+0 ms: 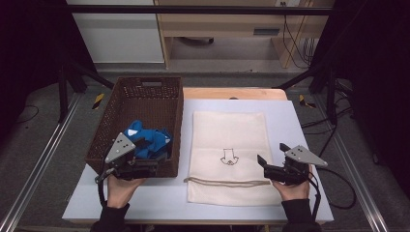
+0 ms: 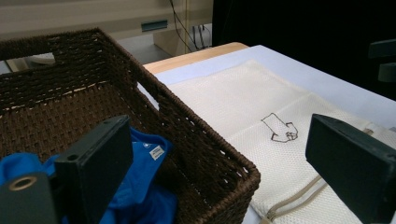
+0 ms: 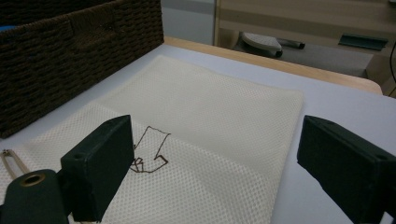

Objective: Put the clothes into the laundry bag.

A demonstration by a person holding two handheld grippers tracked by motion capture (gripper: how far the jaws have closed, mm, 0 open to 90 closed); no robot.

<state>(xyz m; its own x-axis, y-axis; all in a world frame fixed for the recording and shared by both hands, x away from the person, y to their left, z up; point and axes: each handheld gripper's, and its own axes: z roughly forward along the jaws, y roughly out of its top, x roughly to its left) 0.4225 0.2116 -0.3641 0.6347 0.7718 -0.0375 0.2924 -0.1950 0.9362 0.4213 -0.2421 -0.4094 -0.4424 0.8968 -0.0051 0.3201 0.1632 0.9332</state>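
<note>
Left tool (image 1: 145,157) above blue cloth (image 1: 147,140)

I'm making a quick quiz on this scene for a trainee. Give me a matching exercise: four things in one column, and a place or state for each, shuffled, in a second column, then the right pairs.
Things
1. blue garment
2. cream mesh bag
3. wicker basket
4. right gripper

Places or states
A. lying flat on the table, drawstring end toward the person
B. open, over the bag's right edge
C. crumpled inside the basket
D. standing to the left of the bag

Pairs: 1-C, 2-A, 3-D, 4-B
</note>
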